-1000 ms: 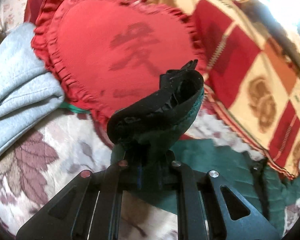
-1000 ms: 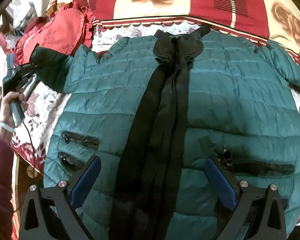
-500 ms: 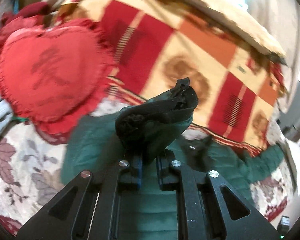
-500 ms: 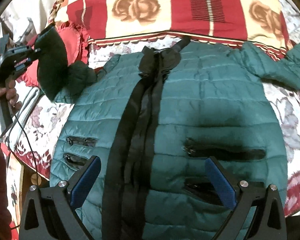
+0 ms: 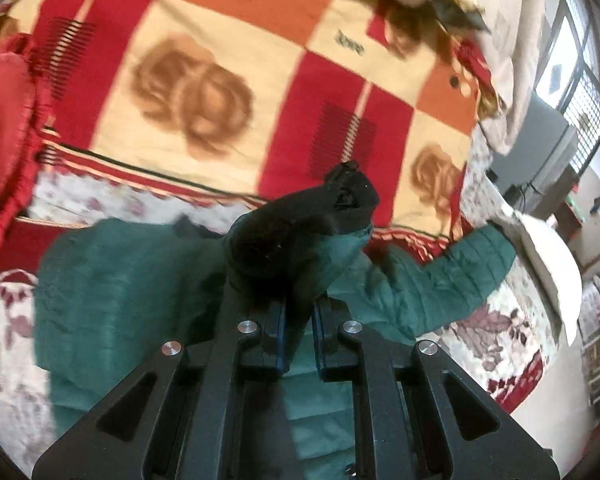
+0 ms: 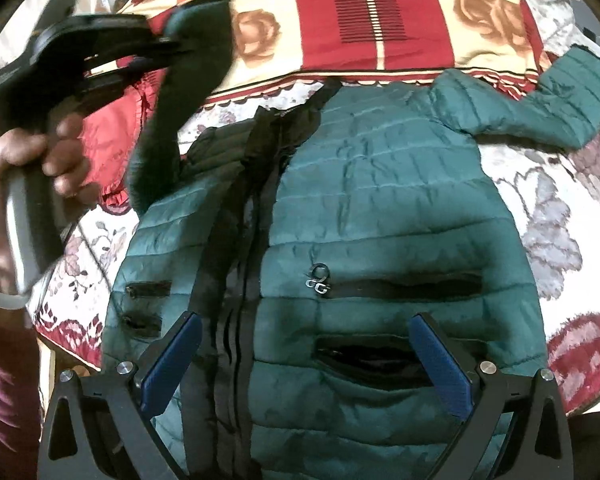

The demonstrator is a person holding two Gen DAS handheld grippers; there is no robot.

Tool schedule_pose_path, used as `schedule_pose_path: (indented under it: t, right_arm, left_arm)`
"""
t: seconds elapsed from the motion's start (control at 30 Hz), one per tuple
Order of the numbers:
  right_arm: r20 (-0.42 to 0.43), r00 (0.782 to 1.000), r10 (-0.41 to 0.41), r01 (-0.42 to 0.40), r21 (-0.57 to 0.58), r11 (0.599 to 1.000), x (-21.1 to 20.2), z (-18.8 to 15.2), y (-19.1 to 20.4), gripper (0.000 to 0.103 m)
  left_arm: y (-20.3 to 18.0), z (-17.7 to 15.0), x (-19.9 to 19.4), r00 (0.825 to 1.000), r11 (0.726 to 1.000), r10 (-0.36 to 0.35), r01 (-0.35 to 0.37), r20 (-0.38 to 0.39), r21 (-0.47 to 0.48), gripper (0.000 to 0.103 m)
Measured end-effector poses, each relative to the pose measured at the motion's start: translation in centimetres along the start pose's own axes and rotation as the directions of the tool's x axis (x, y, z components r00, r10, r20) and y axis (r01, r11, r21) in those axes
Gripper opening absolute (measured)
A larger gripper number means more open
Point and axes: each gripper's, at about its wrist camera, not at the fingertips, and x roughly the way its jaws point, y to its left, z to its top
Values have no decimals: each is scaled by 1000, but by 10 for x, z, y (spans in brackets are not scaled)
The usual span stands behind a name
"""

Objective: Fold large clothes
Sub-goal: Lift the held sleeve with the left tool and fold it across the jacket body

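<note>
left tongs [image 5: 296,316] clamped on jacket sleeve cuff [image 5: 300,236], now swung from 9 o'clock inward over the jacket [image 6: 360,248] on the bed | right tongs [image 6: 304,364] apart, hovering over hem | sleeve fold probably underway

Left wrist: low, close, looking across the jacket [image 5: 112,280]. Right wrist: high, looking down. Both showing jacket and blanket [image 6: 416,12].

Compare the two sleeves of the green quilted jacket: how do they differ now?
The left sleeve is lifted off the bed, clamped at its black cuff by the left gripper; the right sleeve lies flat, stretched outward and untouched. The right gripper is open above the jacket. Both sleeves are green and quilted.
</note>
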Motion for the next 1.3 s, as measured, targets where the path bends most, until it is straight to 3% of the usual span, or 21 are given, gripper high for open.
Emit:
schedule_pose_path:
  t: [0.37, 0.8, 1.17, 1.3]
  right_arm:
    - [2, 1000, -2, 1, 60, 998, 3, 3, -25, 103]
    - [12, 1000, -7, 6, 89, 996, 0, 6, -32, 103]
    - [19, 1000, -25, 22, 134, 991, -7, 4, -47, 103]
    - [22, 1000, -22, 18, 155, 988, -7, 5, -51, 103]
  left_arm:
    - [-22, -27, 70, 996, 1000, 9, -6, -89, 28, 10]
    - [-36, -50, 94, 990, 990, 65, -48, -128, 132, 10]
    - [-38, -62, 111, 982, 992, 60, -39, -180, 120, 11]
    - [-33, -65, 115, 977, 997, 15, 0, -211, 71, 24]
